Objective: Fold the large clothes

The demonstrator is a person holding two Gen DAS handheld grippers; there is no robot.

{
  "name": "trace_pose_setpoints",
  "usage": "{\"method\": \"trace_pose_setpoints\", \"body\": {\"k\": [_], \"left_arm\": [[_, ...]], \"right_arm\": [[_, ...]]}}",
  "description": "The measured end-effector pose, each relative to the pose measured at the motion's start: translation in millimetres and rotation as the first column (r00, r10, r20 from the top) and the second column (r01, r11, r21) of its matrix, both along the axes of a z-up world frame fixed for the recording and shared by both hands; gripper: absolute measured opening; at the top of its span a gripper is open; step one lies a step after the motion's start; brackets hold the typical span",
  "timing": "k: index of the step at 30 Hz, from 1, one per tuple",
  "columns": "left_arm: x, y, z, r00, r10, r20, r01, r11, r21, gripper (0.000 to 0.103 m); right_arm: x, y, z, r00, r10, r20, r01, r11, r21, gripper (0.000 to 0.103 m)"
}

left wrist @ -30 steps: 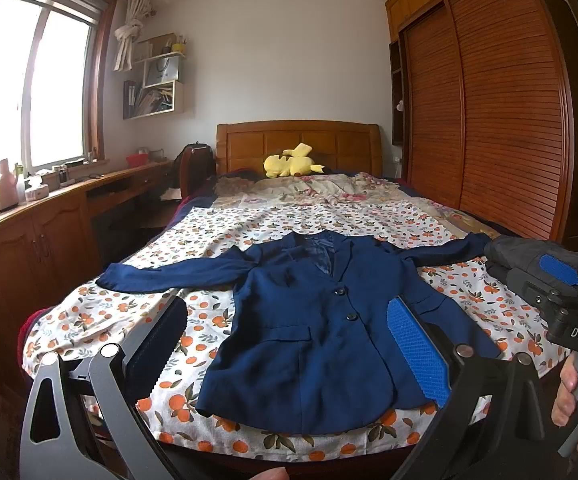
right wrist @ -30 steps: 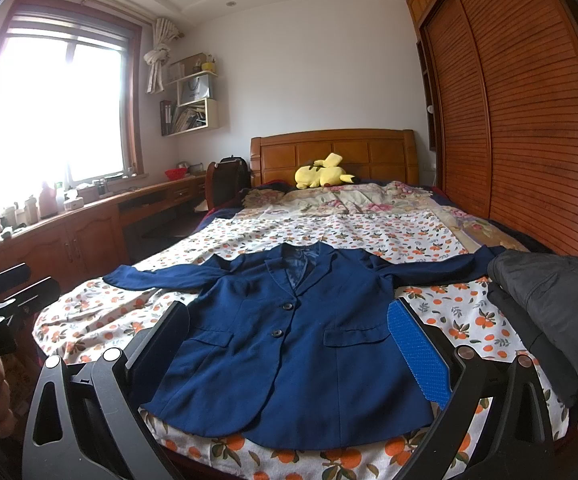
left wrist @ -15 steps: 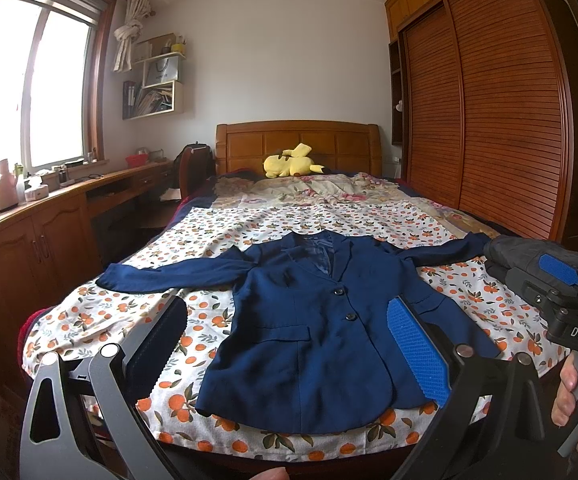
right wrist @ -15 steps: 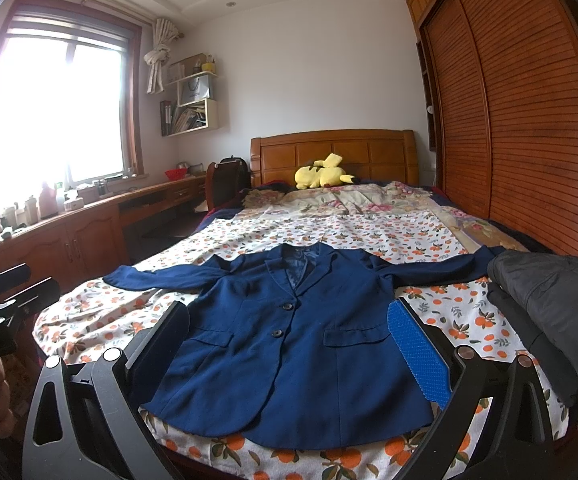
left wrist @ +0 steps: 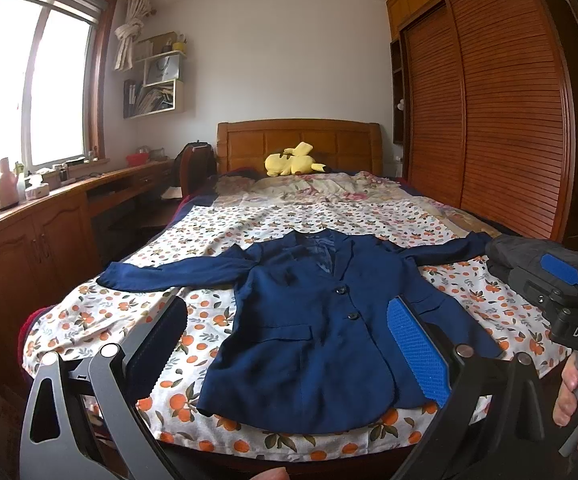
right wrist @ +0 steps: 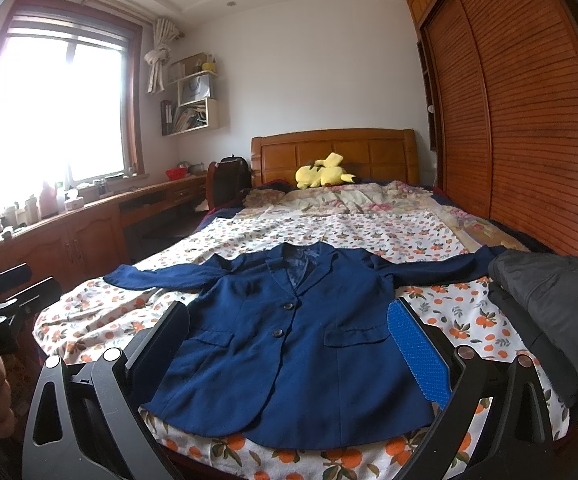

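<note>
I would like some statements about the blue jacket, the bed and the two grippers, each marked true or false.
1. The blue jacket lies flat on the bed with both sleeves spread out. True.
2. The left gripper is shut on a sleeve. False: it is open and holds nothing.
3. The right gripper is open. True.
4. The jacket is already folded in half. False: it is fully unfolded, front side up.
5. A yellow plush toy sits near the headboard. True.
6. The dark grey garment covers the jacket's buttons. False: it lies beside the jacket, at one sleeve end.
</note>
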State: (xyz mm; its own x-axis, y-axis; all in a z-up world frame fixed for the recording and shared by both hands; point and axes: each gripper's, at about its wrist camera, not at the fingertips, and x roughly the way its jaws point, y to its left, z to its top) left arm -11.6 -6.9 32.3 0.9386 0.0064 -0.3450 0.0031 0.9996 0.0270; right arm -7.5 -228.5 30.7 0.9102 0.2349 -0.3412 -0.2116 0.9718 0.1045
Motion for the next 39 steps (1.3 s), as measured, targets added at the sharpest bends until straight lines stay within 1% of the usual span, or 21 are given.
{"method": "trace_pose_setpoints", "body": {"k": [4, 6, 10, 13, 23, 29, 35, 39], "left_arm": [[2, 0, -1, 1.0, 0.006, -0.01, -0.006, 1.0, -0.001, 0.101], [8, 5, -11, 1.0, 0.01, -0.018, -0.01, 1.0, -0.002, 0.101], [19, 13, -21, 0.999, 0.023, -0.037, -0.023, 1.0, -0.001, 0.101], [26, 21, -31, 0.998, 0.031, -0.049, -0.031, 0.999, -0.007, 0.101], [52, 50, -63, 0.994, 0.061, -0.094, -0.063, 0.998, -0.012, 0.101], [69, 70, -84, 0.988, 0.084, -0.131, -0.087, 0.996, -0.015, 0.101], [94, 92, -113, 0.976, 0.109, -0.19, -0.11, 0.994, 0.005, 0.101], [109, 107, -123, 0.969, 0.128, -0.211, -0.128, 0.992, 0.012, 0.101]], "right_arm": [[5, 2, -1, 1.0, 0.003, -0.008, -0.003, 1.0, -0.001, 0.096], [10, 4, -5, 1.0, 0.005, -0.014, -0.005, 1.0, 0.0, 0.096], [17, 7, -15, 0.999, 0.015, -0.028, -0.015, 1.0, -0.002, 0.096], [25, 9, -22, 0.998, 0.041, -0.042, -0.041, 0.999, 0.015, 0.096], [61, 36, -41, 0.992, 0.095, -0.078, -0.097, 0.995, -0.022, 0.096], [91, 52, -62, 0.987, 0.125, -0.103, -0.128, 0.991, -0.023, 0.096], [115, 66, -90, 0.978, 0.154, -0.142, -0.156, 0.988, -0.001, 0.096], [129, 74, -103, 0.973, 0.168, -0.159, -0.171, 0.985, -0.002, 0.096]]}}
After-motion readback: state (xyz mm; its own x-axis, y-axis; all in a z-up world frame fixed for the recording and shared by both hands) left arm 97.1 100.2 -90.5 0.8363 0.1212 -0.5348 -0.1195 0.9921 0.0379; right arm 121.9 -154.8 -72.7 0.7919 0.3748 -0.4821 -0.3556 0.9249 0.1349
